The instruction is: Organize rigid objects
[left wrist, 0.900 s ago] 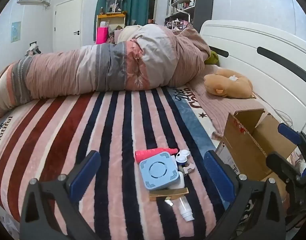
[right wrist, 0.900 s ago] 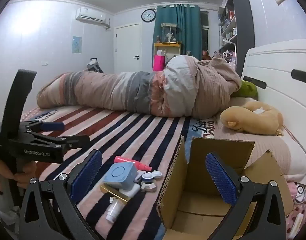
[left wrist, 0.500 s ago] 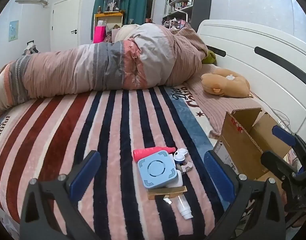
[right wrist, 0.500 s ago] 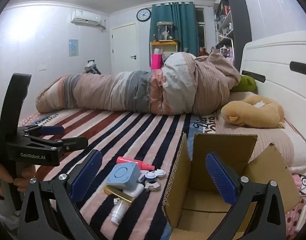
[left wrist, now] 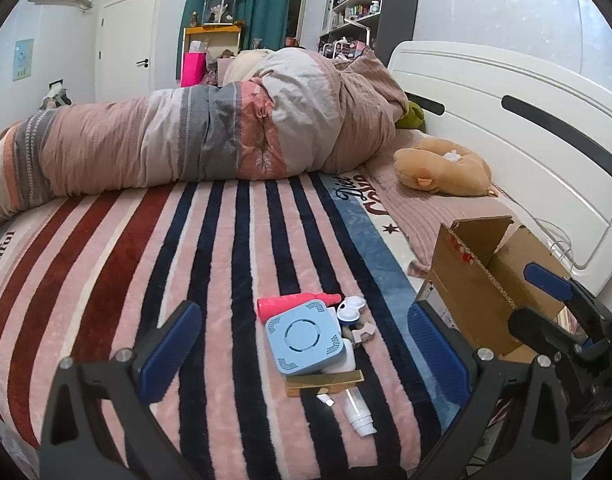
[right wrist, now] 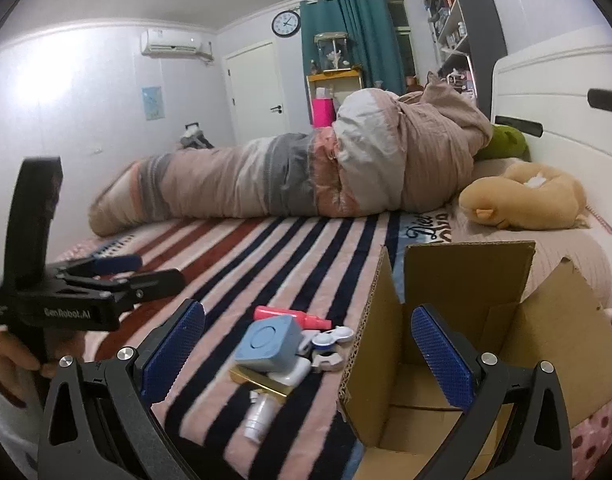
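Partly buried under the square pale-blue plastic box point(left wrist: 304, 336), a white plastic piece point(right wrist: 290, 372) stays hard to identify. Both the left gripper point(left wrist: 306, 342) and right gripper point(right wrist: 308, 350) gape wide, empty; the open brown cardboard box point(right wrist: 466, 304) is cut off below.

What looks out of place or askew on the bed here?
The small items lie heaped rather than sorted: the blue square device rests tilted on a white piece and gold bar, beside the pink bottle. The cardboard box appears empty.
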`<state>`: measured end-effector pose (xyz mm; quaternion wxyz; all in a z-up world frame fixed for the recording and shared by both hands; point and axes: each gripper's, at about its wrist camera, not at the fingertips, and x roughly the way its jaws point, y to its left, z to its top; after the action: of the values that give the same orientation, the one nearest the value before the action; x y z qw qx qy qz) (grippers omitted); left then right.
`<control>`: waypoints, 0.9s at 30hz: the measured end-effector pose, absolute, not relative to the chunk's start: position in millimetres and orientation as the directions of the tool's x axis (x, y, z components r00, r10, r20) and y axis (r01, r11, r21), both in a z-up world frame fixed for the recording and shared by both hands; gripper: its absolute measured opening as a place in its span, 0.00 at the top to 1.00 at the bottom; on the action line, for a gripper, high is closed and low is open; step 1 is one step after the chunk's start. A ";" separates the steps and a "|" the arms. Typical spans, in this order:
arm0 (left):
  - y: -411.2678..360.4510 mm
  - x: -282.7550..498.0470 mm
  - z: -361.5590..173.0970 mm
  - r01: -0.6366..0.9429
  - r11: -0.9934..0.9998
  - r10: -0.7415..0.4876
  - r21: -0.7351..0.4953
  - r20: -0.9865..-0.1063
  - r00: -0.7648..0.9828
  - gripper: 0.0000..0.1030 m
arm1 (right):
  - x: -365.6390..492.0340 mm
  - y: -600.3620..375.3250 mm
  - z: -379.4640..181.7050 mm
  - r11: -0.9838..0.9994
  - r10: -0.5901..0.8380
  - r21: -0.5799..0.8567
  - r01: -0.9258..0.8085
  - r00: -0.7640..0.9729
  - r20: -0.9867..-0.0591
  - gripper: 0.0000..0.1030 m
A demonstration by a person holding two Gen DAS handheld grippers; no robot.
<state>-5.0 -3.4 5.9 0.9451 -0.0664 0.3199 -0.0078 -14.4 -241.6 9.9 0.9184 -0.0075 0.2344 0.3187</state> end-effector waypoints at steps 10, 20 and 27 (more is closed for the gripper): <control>-6.0 -8.1 7.2 -0.011 0.991 -0.071 -0.132 -0.596 0.800 0.00 | -20.6 -242.8 8.4 0.819 0.547 0.109 -0.563 0.711 -0.442 0.00; -7.1 -8.9 7.1 -0.011 0.991 -0.071 -0.134 -0.596 0.800 0.00 | -21.0 -248.8 9.5 0.819 0.551 0.115 -0.563 0.713 -0.434 0.00; -9.3 -14.0 4.8 -0.008 0.990 -0.076 -0.138 -0.596 0.799 0.00 | -21.2 -252.4 9.3 0.823 0.545 0.118 -0.555 0.713 -0.441 0.00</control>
<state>-14.0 -9.3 4.8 0.9461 -0.0668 0.3163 -0.0180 -21.2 -252.4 9.3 0.9255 -0.0116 0.2347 0.2972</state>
